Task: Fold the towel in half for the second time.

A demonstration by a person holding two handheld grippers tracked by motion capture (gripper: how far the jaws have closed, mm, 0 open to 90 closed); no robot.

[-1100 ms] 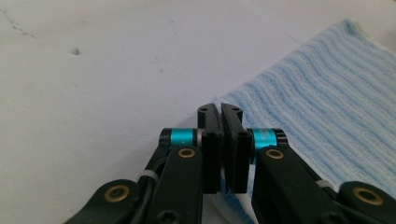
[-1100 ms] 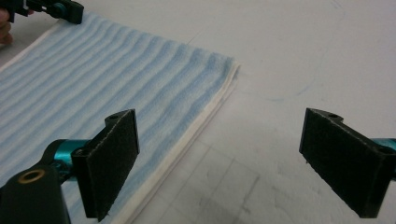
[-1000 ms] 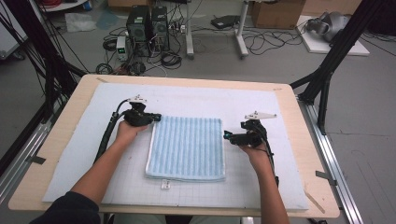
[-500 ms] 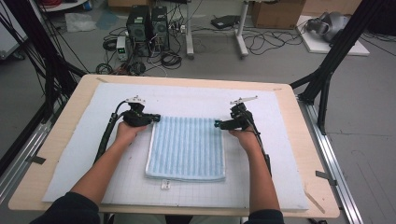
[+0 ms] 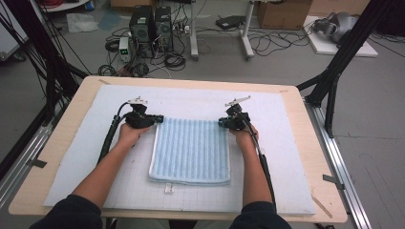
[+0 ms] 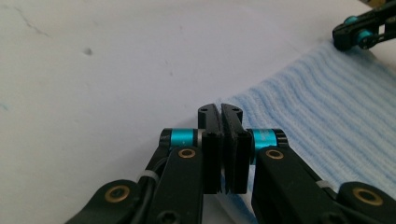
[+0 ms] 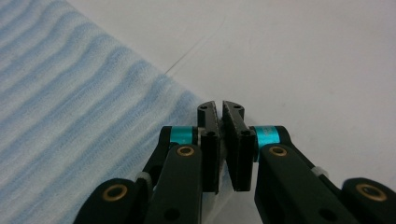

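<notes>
Wooden table is covered by a white gridded mat, seen from the high view. Centred on the mat lies a folded light-blue ribbed towel, flat, its stripes running away from the person, with a small white tag sticking out at the near edge. Two forearms come in from the bottom, one on each side of the towel, each hand wrapped around a black gripper. Left gripper is placed at the towel's far left corner; in the left gripper view its jaws are seen pressed together with blue cloth caught between the pads, so that corner is pinched. Right gripper is placed at the towel's far right corner; its jaws have just been closing, and in the right gripper view they are seen nearly together, only a thin slit left at the tips, with the edge of the cloth running in between the pads, so this corner is clamped too. Both far corners are held at mat level; the towel is not lifted anywhere that can be seen. Black cables trail back from both grippers along the forearms.
</notes>
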